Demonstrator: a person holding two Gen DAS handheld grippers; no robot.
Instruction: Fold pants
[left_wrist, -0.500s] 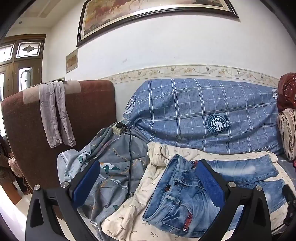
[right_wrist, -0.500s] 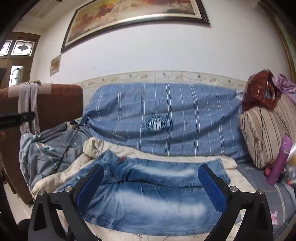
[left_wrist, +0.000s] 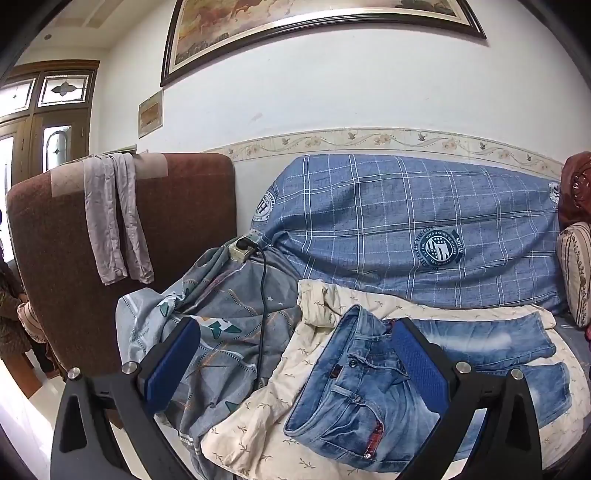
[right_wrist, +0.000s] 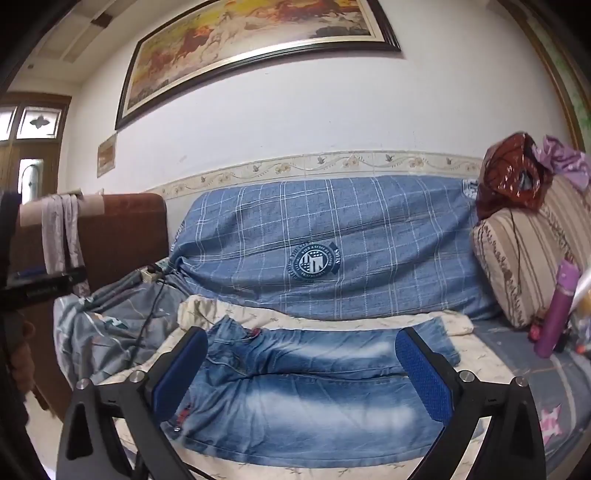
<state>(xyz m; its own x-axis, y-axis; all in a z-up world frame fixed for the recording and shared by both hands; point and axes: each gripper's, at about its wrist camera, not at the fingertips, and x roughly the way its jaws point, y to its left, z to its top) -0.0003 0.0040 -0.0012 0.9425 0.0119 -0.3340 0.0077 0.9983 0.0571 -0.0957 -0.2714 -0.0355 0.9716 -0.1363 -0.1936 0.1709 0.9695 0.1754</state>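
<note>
Approach to jeans, both tools empty, almost no change in half a second.

My left gripper (left_wrist: 295, 365) and right gripper (right_wrist: 301, 369) are both spread to full width with nothing between the pads, as a moment ago; each view has shifted only slightly. The jeans (right_wrist: 314, 391) lie flat and unfolded on the cream sheet (left_wrist: 258, 417) over the sofa seat, waistband (left_wrist: 347, 373) to my left, legs running right. Judgement: folding not yet started; first grasp pending.
</note>
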